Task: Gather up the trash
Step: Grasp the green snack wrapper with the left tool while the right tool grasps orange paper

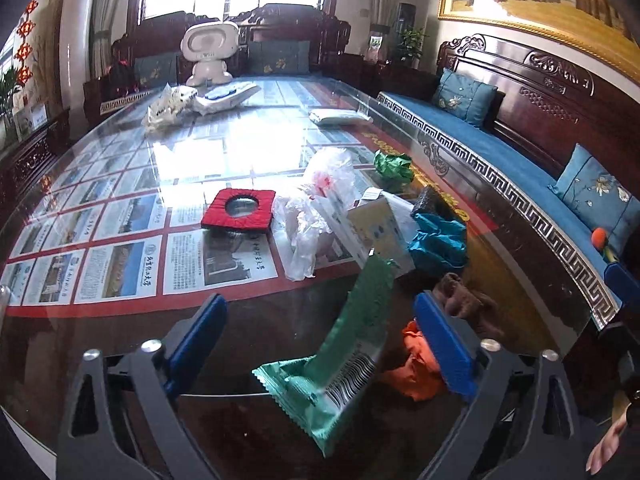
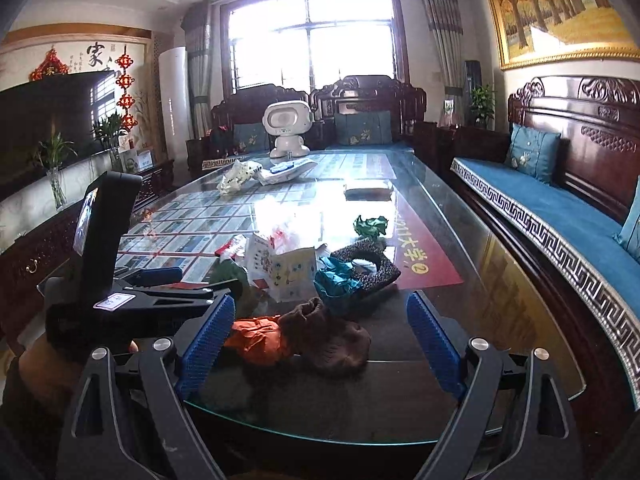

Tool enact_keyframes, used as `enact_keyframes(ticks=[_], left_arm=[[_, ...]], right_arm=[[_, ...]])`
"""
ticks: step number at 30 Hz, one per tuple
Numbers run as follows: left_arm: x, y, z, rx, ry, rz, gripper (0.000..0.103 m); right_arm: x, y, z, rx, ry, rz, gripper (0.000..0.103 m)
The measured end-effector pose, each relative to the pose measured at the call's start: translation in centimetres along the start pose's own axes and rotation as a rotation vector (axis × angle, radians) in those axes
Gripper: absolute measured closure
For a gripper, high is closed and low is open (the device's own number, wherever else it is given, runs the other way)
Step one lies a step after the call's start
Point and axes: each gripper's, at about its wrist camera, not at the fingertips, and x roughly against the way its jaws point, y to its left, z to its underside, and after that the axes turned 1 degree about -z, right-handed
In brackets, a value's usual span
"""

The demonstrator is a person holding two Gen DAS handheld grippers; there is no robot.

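The trash lay heaped at the near end of the glass table (image 2: 500,280): a glossy green foil wrapper (image 1: 344,364), crumpled orange paper (image 2: 256,338), a brown knit cloth (image 2: 328,340), a clear plastic bag (image 1: 316,208). The left gripper (image 1: 320,344) stood spread over the wrapper without pinching it. The right gripper (image 2: 320,344) stood spread and empty.

Orange paper (image 1: 416,368) partly hidden behind gripper finger (image 1: 444,348).

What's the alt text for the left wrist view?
Open left gripper hovers over a green snack wrapper on a glass table, nothing gripped. Beyond lie crumpled orange paper, a clear plastic bag and a red square pad.
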Motion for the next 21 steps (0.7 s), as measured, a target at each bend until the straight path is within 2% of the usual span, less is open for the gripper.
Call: enact_keyframes(ticks=[2,4,6,7,8,11,17,21], left_arm=[[-0.5,0.1,0.2,0.001,0.025,0.0,0.031],[-1.1,0.3,0.4,0.004,0.044,0.004,0.041],[-1.5,0.5,0.8,0.009,0.062,0.017,0.057],[-1.5,0.7,1.0,0.014,0.065,0.029,0.068],[-1.5,0.8,1.1,0.017,0.062,0.045,0.073],[-0.9,0.8,1.4,0.01,0.036,0.055,0.08],[1.5,1.4,1.4,0.005,-0.026,0.043,0.08],[2.9,2.4,1.8,0.01,-0.046,0.034,0.08]], right_arm=[[-0.4,-0.1,0.1,-0.002,0.009,0.0,0.021],[-0.9,-0.3,0.3,-0.005,0.021,-0.006,0.024],[-1.3,-0.4,0.5,-0.013,0.034,-0.016,0.027],[-1.5,-0.4,0.5,-0.015,0.04,-0.019,0.03],[-1.6,-0.4,0.5,-0.015,0.045,-0.023,0.031],[-1.9,-0.2,0.8,-0.015,0.064,-0.036,0.033],[-1.9,1.4,1.0,0.012,0.079,-0.079,0.035],[-2.6,2.9,1.3,0.037,0.11,-0.151,0.043]])
